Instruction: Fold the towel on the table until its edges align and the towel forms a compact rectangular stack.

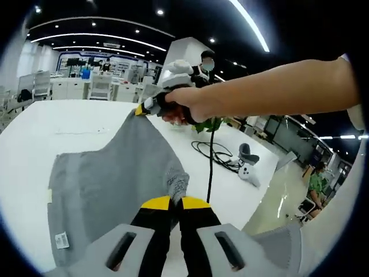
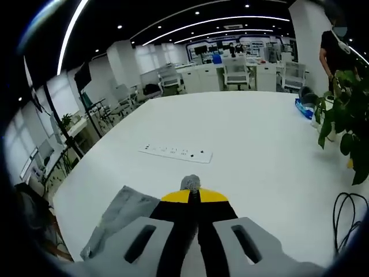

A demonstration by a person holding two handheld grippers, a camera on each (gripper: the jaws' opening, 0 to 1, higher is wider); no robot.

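Note:
A grey towel (image 1: 109,179) hangs stretched over the white table (image 1: 69,124), with a small white tag near its lower left corner. My left gripper (image 1: 175,199) is shut on one bunched corner of the towel. Farther away in the left gripper view, the right gripper (image 1: 144,108), held in a person's hand, pinches the towel's opposite corner. In the right gripper view my right gripper (image 2: 192,193) is shut on a small tuft of the grey towel (image 2: 118,216), whose rest drapes down to the lower left.
A white power strip (image 2: 175,153) lies on the table (image 2: 253,133). Black cables (image 1: 216,154) and a white controller (image 1: 249,173) sit near the table's edge. A potted plant (image 2: 343,124) stands at the side. A person stands beyond the table.

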